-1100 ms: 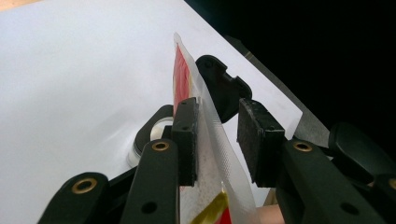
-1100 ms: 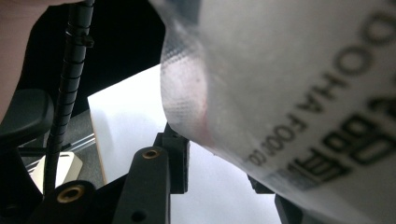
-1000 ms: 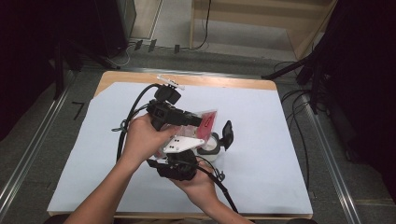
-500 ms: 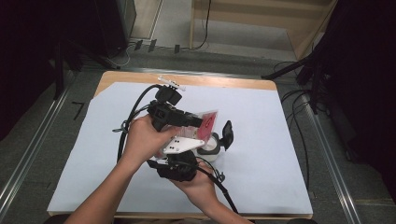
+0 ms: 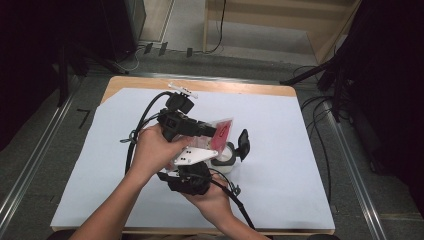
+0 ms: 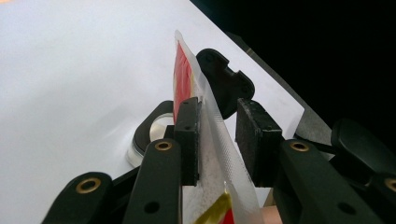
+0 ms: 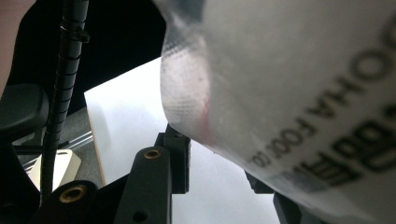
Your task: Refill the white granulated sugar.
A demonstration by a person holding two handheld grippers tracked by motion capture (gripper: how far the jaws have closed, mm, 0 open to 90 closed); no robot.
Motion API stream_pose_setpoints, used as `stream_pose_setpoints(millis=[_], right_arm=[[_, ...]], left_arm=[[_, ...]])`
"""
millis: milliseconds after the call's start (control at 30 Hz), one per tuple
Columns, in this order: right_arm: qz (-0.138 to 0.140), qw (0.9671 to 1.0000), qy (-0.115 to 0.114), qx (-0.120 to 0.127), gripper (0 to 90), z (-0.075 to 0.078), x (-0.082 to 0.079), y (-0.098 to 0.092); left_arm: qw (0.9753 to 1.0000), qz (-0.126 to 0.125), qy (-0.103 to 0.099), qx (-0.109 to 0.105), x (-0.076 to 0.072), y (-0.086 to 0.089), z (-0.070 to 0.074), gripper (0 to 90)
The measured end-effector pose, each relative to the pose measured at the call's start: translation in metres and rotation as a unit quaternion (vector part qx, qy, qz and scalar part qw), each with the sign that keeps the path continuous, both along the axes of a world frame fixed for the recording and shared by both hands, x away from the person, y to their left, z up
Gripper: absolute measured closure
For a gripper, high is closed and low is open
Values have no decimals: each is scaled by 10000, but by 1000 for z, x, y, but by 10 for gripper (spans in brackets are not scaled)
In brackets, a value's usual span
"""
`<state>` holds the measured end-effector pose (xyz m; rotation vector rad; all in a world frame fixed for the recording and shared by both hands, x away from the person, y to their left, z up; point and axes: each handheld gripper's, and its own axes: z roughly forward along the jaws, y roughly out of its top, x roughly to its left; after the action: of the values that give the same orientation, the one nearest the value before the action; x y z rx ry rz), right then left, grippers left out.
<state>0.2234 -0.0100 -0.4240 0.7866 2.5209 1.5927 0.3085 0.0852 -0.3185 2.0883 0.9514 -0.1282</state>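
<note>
A clear sachet with red print (image 5: 223,132) stands on edge between the jaws of my left gripper (image 5: 212,133), which a hand holds above the table's middle, pointing right. In the left gripper view the sachet (image 6: 187,79) is wedged between the two pads of the left gripper (image 6: 217,135), touching both. My right gripper (image 5: 232,150) sits lower and nearer, under its grey plate, with one black jaw tip past the sachet. Its jaws (image 7: 217,172) stand apart over bare white cover, and the sachet (image 7: 299,84) hangs close above them. A small round white container (image 5: 226,156) rests on the table beside them.
A white sheet (image 5: 290,150) covers the table, and a wooden strip (image 5: 240,87) shows at the far edge. A small white clip-like item (image 5: 182,90) lies near that edge. Black cables trail from both grippers toward the person. Metal rails run along both sides of the table.
</note>
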Motion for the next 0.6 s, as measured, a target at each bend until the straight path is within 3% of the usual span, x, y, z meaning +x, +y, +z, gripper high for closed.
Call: stream_pose_setpoints(millis=[433, 600], right_arm=[[-15, 10000, 56, -24, 665, 1, -1, 0], [-69, 9999, -156, -14, 643, 4, 0, 0]], left_arm=[[10000, -27, -20, 39, -1, -1, 0, 724], [9997, 63, -138, -198, -1, 4, 4, 710]])
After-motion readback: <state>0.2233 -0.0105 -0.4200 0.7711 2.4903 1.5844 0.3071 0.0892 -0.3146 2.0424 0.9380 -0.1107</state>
